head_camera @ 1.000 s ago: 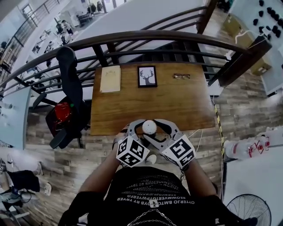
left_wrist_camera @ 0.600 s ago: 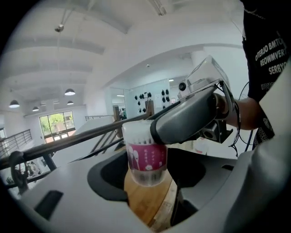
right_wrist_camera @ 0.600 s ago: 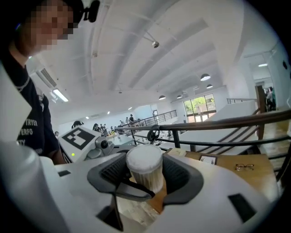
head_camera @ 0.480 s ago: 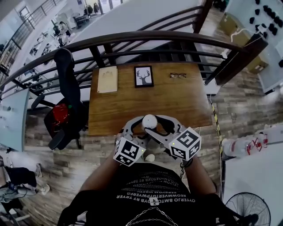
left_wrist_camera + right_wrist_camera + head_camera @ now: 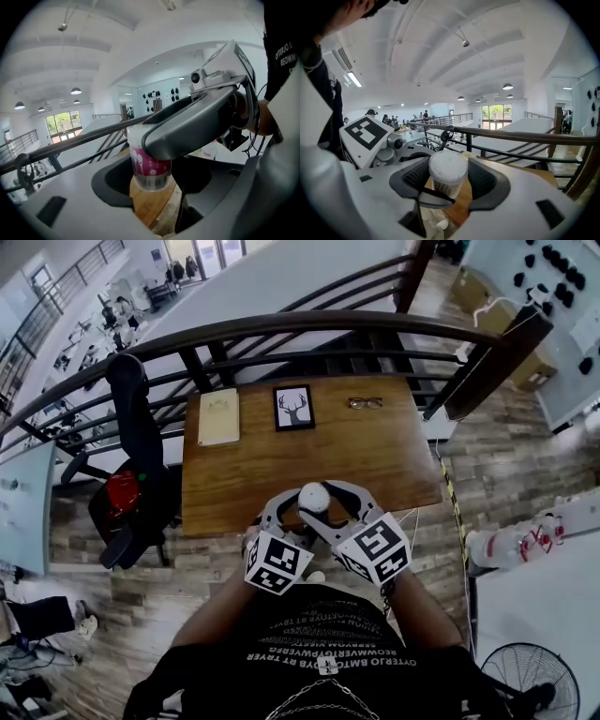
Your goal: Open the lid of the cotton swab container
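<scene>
Wooden table, rectangular, warm brown top, standing on plank floor; far edge close against dark metal railing.

Along far edge, left to right:
- tan notebook, flat, near left corner
- black-framed deer picture, just beside notebook, not touching; flat or propped, cannot tell
- eyeglasses, right of picture, apart from it

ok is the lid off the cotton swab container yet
No, the white lid sits closed on top of the cotton swab container.
</scene>
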